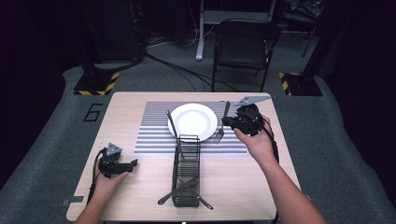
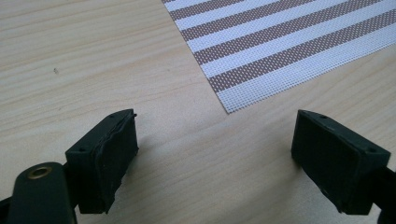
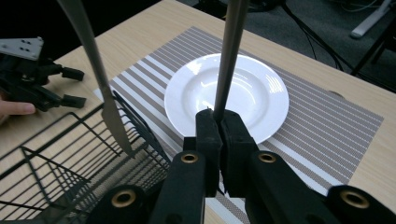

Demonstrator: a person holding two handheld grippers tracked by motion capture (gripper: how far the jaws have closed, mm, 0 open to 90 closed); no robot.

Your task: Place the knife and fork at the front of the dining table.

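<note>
Gripping the fork [image 1: 222, 122] by its handle, the right gripper [image 1: 229, 121] has its jaws pinched fully together on that thin stem, tines hanging down just beside the right rim of the white plate [image 1: 193, 120] over the striped placemat [image 1: 154, 135]. In the right gripper view the handle [image 3: 229, 56] rises from between the pads, and that is the worry: a narrow, smooth metal stem in a flat clamp can pivot or slip, and then the fork swings into the plate rim or drops askew across it. The wire cutlery basket [image 1: 187, 170] stands close at the plate's near edge with a knife [image 1: 172, 126] leaning up out of it toward the plate; a careless sweep of the hand could knock that knife or catch the basket frame. More utensils lie in the basket's near end, though I can't quite tell which kinds from here. Over at the left, the left gripper [image 1: 133, 164] rests on the bare wooden table [image 1: 130, 186], jaws spread wide with nothing between them, well apart from the action, so little risk there.
</note>
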